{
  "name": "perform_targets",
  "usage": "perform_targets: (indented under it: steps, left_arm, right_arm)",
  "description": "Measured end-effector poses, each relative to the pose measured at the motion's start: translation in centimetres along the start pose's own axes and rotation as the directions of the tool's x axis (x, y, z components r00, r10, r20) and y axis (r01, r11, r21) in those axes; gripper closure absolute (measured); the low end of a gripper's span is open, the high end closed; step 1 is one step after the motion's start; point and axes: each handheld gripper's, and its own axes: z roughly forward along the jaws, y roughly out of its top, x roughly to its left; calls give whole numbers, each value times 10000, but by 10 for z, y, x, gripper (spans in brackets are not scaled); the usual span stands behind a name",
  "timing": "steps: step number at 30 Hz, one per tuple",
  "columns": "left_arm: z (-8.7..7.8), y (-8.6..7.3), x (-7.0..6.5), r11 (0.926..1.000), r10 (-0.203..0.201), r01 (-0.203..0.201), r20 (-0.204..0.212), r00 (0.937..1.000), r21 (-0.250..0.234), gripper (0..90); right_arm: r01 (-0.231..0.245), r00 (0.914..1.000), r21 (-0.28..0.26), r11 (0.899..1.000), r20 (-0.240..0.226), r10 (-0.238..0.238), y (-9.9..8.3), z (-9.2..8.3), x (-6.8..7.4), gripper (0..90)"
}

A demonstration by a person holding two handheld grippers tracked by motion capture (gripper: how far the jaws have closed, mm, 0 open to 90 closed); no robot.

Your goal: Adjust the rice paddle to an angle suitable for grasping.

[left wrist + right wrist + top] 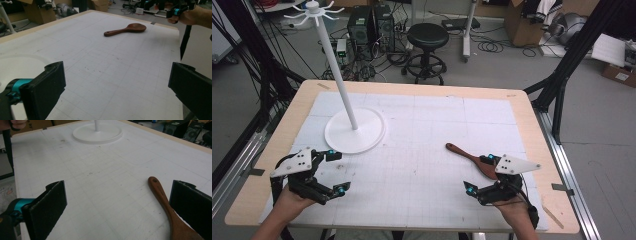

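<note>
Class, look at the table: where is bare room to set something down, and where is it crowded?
Bare: the mat's middle between the stand base and wooden spoon, and its far right corner. Crowded: near right, where the right gripper sits over the spoon.

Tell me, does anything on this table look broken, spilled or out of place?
Nothing stands out. The wooden spoon lies flat and whole on the white mat, beside the open right gripper. The white stand is upright on its round base. The mat has only faint scuffs and grid lines, no spill.
</note>
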Motion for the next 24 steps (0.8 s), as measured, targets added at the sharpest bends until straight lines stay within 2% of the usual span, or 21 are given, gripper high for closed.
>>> perform_targets:
  steps: [7,14,24]
  left_arm:
    - [1,-2,-1,10000,-8,8,30,10000,50,17]
    - [0,-2,-1,10000,-24,24,103,9999,26,17]
    - [-1,0,1,10000,-59,59,71,10000,-62,17]
  right_arm:
    - [-15,10000,0,10000,21,15,-1,-2,-1,5]
    - [195,9998,-14,9998,55,-195,3,-7,-3,5]
    - [184,9998,184,9997,70,-185,7,-14,-23,5]
